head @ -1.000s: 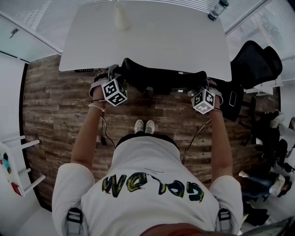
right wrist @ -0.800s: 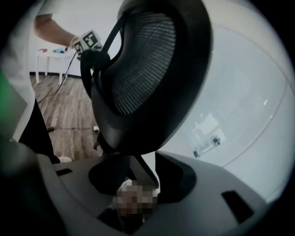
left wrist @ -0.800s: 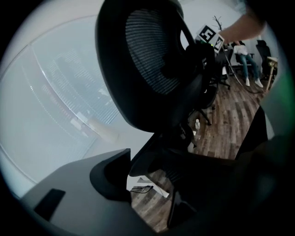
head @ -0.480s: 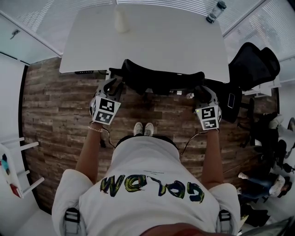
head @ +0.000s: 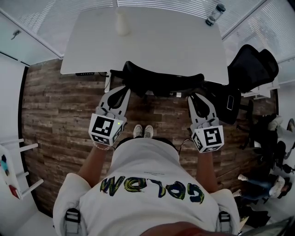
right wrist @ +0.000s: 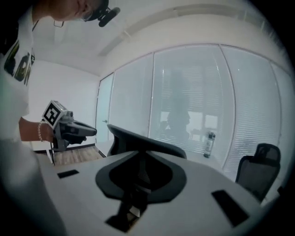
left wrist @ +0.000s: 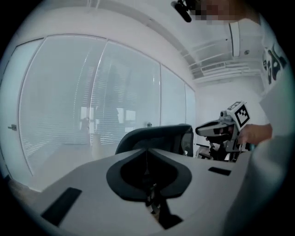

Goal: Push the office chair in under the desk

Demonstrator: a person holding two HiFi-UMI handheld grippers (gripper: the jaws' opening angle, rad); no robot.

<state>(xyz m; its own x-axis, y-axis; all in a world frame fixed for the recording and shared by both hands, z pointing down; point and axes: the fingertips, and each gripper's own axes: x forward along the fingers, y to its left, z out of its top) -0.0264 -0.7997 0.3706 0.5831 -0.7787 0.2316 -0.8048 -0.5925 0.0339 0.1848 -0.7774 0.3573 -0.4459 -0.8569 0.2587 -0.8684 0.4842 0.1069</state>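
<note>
The black office chair (head: 161,82) stands tucked against the near edge of the white desk (head: 147,41), its backrest toward me. My left gripper (head: 123,91) hovers just short of the backrest's left end, and my right gripper (head: 192,98) just short of its right end. Neither touches the chair. Both pairs of jaws have just been closing and now meet with nothing between them. In the left gripper view the left gripper (left wrist: 146,151) points at the chair back (left wrist: 156,138), with the right gripper (left wrist: 199,130) beside it. In the right gripper view the right gripper (right wrist: 139,153) faces the chair back (right wrist: 138,140).
A clear bottle (head: 215,14) and a pale cup-like thing (head: 121,23) stand on the desk's far side. A second black chair (head: 253,64) sits at the right, with dark clutter below it. Glass walls with blinds enclose the desk. A wood floor (head: 50,110) lies around me.
Both grippers have come away from the chair's backrest, rising and drawing back toward me. They have rolled so the marker cubes face up, and their jaws have gone from wide to closed.
</note>
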